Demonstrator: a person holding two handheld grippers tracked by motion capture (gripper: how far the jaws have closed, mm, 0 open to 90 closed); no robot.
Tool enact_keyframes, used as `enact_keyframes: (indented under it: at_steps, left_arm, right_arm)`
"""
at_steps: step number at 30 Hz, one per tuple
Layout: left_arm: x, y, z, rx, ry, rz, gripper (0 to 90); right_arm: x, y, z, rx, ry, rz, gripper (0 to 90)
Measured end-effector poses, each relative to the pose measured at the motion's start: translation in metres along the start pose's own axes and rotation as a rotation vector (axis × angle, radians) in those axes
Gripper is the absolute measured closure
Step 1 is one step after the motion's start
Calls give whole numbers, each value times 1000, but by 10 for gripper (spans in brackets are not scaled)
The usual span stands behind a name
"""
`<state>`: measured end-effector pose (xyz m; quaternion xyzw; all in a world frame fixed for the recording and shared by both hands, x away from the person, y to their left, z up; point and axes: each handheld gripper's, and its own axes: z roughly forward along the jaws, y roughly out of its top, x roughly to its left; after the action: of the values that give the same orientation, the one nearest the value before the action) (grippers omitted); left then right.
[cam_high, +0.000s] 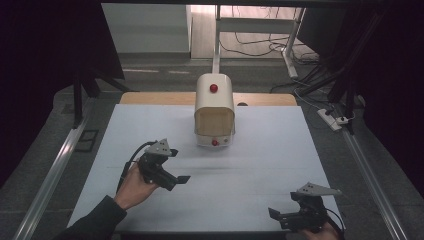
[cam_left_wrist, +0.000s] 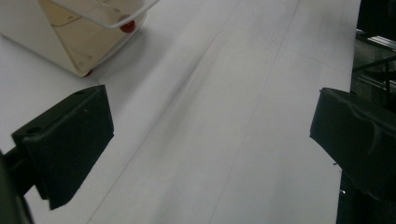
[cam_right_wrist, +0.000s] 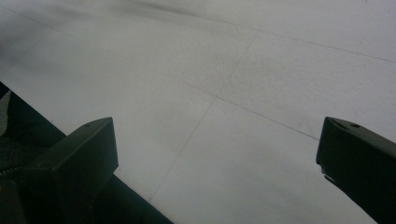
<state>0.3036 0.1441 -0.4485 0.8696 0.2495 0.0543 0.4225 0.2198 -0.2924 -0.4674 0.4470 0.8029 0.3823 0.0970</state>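
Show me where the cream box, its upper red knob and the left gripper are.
cream box (cam_high: 214, 100): high view, on its rounded top.
upper red knob (cam_high: 214, 88): high view, knob's middle.
left gripper (cam_high: 181, 166): high view, midway between its fingertips.

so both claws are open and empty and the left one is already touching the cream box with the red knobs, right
Not quite. The left claw is open and empty but apart from the cream box; the high view shows bare table between them. The right claw is open and empty too.

- I'm working in a lab or test bay: a white-covered worktop (cam_high: 150, 125) under dark curtains.
- Aluminium frame rails (cam_high: 52, 172), loose floor cables (cam_high: 260, 50) and a power strip (cam_high: 332, 120) surround it.
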Motion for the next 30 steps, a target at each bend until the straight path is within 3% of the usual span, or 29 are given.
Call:
enact_keyframes:
  at_steps: [8, 11, 18, 24, 30]
  left_arm:
    - [1, 13, 17, 8, -40, 36, 25]
    - [-1, 18, 21, 15, -30, 54, 79]
    - [2, 26, 28, 41, -22, 87, 353]
    - [6, 34, 32, 36, -27, 102, 582]
    - [10, 46, 37, 43, -14, 113, 771]
  right_arm:
    - [-1, 0, 0, -1, 5, 4, 0]
    - [-1, 0, 0, -1, 7, 4, 0]
    - [-1, 0, 0, 1, 7, 5, 0]
    - [-1, 0, 0, 3, 10, 7, 0]
    - [-1, 0, 0, 4, 12, 9, 0]
